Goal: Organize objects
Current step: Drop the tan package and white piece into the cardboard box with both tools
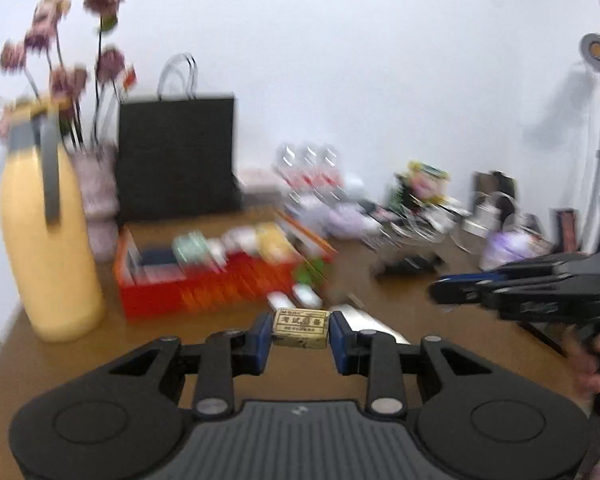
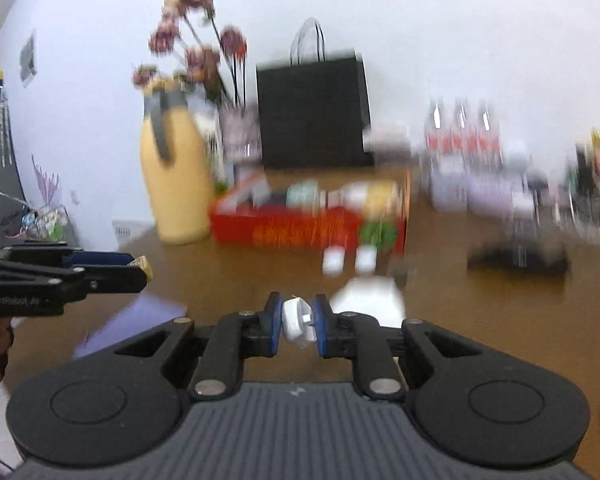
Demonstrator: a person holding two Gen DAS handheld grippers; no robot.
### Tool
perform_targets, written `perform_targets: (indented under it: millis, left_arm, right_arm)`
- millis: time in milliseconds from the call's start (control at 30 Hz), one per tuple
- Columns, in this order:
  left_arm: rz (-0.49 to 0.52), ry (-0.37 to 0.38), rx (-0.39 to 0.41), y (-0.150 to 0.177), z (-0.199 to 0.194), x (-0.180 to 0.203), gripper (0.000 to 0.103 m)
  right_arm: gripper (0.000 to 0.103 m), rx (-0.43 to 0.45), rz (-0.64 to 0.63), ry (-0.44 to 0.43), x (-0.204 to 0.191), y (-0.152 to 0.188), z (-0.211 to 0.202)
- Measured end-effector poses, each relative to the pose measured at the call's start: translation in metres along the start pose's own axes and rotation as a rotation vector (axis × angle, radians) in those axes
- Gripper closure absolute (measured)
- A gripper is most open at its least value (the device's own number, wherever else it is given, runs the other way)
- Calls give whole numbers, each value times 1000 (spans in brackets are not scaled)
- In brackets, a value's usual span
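Both hands are carrying small finds toward the red box (image 1: 204, 284): the left gripper (image 1: 300, 334) is pinching a tan eraser (image 1: 300, 328), the right gripper (image 2: 296, 322) a white plug-like piece (image 2: 296, 324); next, I reckon, comes lowering each into a free slot

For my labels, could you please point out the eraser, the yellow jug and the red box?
eraser (image 1: 300, 328), left wrist view, printed front face.
yellow jug (image 1: 52, 264), left wrist view, body.
red box (image 2: 300, 228), right wrist view, front wall.

Ahead and to the left stands a yellow jug (image 1: 48, 240), a vase of pink flowers (image 1: 96, 184) (blurred) and a black paper bag (image 1: 176, 156) behind.
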State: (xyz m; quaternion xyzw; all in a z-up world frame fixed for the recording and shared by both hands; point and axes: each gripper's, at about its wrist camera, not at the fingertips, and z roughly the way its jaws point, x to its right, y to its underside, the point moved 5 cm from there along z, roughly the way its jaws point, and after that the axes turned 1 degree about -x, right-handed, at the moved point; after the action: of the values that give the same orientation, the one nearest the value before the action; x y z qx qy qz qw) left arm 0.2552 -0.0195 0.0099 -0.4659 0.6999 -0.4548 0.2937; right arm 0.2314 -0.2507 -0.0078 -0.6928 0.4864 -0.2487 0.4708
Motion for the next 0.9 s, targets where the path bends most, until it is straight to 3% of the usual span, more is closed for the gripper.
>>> perform_targets:
  millis: [133, 200, 267, 467, 500, 533, 567, 600, 667, 900]
  left_arm:
    - [16, -1, -46, -56, 76, -37, 74]
    - [24, -7, -91, -72, 125, -54, 74]
    - [34, -60, -149, -79, 173, -70, 74]
    - [5, -90, -287, -61, 273, -101, 72]
    - [-9, -96, -286, -58, 280, -105, 69]
    - [-19, -101, -287, -56, 284, -108, 59]
    - [-25, -94, -286, -56, 287, -111, 54]
    - [-31, -85, -279, -58, 286, -113, 50]
    - [-31, -65, -258, -62, 278, -114, 47]
    - [52, -109, -176, -93, 227, -95, 36]
  right_arm:
    - [86, 25, -27, -44, 23, -70, 58]
    - [86, -10, 18, -86, 36, -100, 104]
    - [86, -82, 67, -130, 47, -122, 160]
    - [85, -279, 52, -13, 64, -127, 297]
    - [85, -303, 35, 13, 65, -121, 314]
    - [84, -321, 17, 43, 67, -116, 325]
    - [76, -332, 15, 75, 71, -112, 335]
    - [50, -330, 19, 95, 74, -109, 338]
    - [19, -291, 50, 114, 83, -111, 336]
    - [18, -193, 36, 124, 92, -135, 279]
